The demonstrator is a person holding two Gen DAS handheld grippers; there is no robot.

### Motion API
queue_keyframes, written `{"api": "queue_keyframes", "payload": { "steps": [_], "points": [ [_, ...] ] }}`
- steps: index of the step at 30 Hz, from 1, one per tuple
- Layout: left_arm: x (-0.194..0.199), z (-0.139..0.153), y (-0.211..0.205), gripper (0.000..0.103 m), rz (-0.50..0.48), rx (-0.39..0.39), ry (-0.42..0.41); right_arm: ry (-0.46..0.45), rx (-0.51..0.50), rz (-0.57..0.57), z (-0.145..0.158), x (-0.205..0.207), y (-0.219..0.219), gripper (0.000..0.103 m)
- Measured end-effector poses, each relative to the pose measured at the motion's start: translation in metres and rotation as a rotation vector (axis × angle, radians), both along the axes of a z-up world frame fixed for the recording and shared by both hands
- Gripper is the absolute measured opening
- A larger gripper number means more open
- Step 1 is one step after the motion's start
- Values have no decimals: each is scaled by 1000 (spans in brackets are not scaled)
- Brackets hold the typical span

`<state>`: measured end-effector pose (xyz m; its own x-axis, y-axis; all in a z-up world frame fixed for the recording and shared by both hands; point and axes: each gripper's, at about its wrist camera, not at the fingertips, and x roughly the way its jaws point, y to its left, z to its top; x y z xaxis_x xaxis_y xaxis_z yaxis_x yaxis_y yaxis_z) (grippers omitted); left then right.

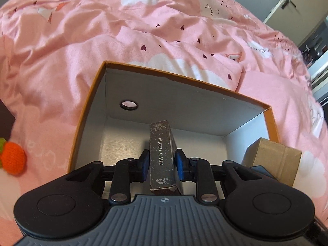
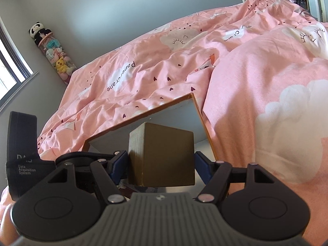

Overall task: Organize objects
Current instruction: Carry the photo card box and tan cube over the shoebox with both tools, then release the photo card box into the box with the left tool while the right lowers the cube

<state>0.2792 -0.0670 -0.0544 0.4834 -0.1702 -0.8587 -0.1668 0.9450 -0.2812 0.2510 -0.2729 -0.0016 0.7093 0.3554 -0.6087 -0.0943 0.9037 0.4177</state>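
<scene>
A black box marked PHOTO CARD (image 1: 162, 143) stands tilted inside an open white carton with an orange rim (image 1: 184, 80), its far end low near the carton floor. My left gripper (image 1: 162, 164) straddles it, and the blue pads (image 1: 145, 164) sit just off its sides, so the gripper reads as open. A brown cardboard cube (image 2: 164, 155) is clamped between the pads of my right gripper (image 2: 162, 164), which is shut on it. The cube hangs over the carton's right corner (image 2: 202, 123) and also shows in the left wrist view (image 1: 272, 160).
The carton lies on a rumpled pink duvet (image 1: 82, 41) covering a bed. An orange knitted toy (image 1: 12, 160) lies on the duvet left of the carton. A tall tube of plush toys (image 2: 55, 51) stands in the far wall corner beside a window (image 2: 8, 69).
</scene>
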Motion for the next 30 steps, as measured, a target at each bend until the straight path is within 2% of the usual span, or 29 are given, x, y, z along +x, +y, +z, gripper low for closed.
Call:
{"api": "queue_keyframes", "payload": {
  "steps": [7,10,12,15,20,24,30],
  "points": [
    [-2,10,3,32,-61,43,-1,-7,9,13,1,-1,-1,72],
    [-8,24,5,33,-104,61,-52,-7,-19,12,0,-1,1,72],
    [-11,35,6,41,-124,96,-94,-8,-39,19,0,-2,4,72],
    [-15,48,13,41,-152,99,-129,-2,-58,39,-2,-2,10,72],
    [-27,62,31,43,-156,111,-197,-6,-143,81,-1,-3,24,72],
    [-31,62,50,44,-126,117,-194,25,-239,147,-2,3,42,72],
    [-36,51,79,44,-66,33,-164,105,-422,233,-12,22,65,72]
  ]
}}
